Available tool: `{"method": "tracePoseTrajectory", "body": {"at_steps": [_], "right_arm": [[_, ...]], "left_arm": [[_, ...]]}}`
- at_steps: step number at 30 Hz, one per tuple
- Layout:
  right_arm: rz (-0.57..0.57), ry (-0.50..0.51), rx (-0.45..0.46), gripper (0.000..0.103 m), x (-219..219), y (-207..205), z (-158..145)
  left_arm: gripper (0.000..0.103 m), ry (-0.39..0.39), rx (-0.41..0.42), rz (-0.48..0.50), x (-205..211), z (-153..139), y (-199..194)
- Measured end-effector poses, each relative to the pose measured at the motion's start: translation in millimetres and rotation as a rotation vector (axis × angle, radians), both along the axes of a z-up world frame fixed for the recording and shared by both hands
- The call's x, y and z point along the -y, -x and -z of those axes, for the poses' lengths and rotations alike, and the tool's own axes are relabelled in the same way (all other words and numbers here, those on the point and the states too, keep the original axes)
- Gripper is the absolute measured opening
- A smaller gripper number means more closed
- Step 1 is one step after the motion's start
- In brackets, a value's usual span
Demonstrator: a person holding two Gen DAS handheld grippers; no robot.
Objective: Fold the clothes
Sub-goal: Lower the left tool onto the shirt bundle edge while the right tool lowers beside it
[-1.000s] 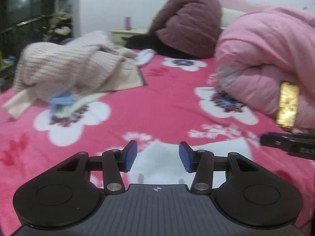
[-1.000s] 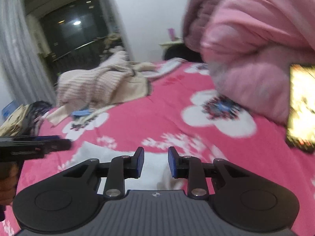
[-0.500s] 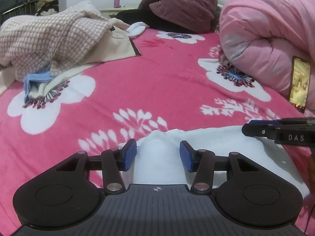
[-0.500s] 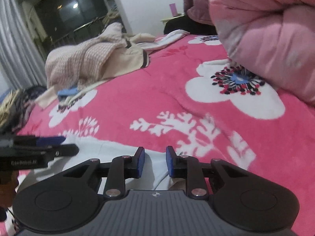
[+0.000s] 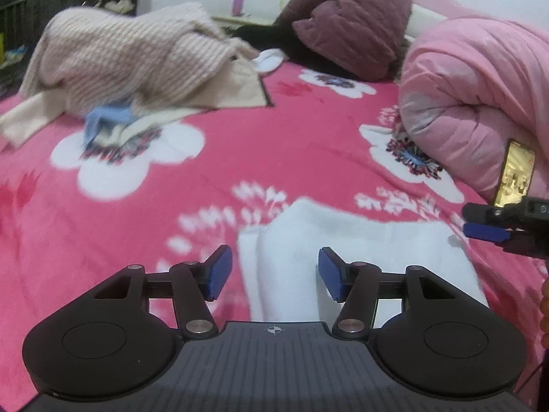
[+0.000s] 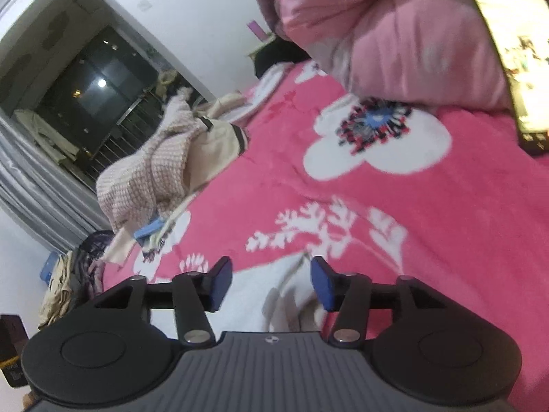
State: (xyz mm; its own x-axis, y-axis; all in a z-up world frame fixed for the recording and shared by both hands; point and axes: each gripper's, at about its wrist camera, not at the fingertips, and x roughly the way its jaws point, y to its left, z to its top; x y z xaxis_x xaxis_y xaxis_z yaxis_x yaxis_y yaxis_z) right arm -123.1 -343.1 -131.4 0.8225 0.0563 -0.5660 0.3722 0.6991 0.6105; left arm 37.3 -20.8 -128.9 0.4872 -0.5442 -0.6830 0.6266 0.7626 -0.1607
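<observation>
Two handheld grippers hang over a white garment [image 5: 360,240] lying folded on a pink floral bedspread [image 5: 240,158]. The left gripper [image 5: 274,274] has its blue pads spread wide with nothing between them, the cloth just below and ahead. The right gripper [image 6: 271,283] is likewise wide apart over a bunched edge of the same garment [image 6: 274,292]; whether its pads brush the fabric is hard to tell through the blur. A beige knit sweater [image 5: 130,58] lies heaped well beyond, and a rolled pink quilt [image 5: 480,86] props a lit phone [image 5: 516,173].
</observation>
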Motion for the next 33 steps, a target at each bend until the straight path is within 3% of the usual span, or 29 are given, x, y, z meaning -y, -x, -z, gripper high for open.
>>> {"method": "tracePoseTrajectory", "body": {"at_steps": [7, 15, 22, 33], "right_arm": [[-0.027, -0.089, -0.068, 0.076, -5, 23, -2], [-0.042, -0.205, -0.166, 0.079, -7, 25, 22], [-0.046, -0.240, -0.156, 0.085, -9, 20, 29], [-0.031, -0.283, -0.136, 0.090, -6, 21, 31]], "left_arm": [[0.058, -0.018, -0.078, -0.013, -17, -1, 12], [0.060, 0.005, -0.170, 0.010, -15, 13, 5], [0.063, 0.057, -0.268, -0.004, -25, 22, -5], [0.064, 0.023, -0.301, 0.006, -21, 19, -5]]}}
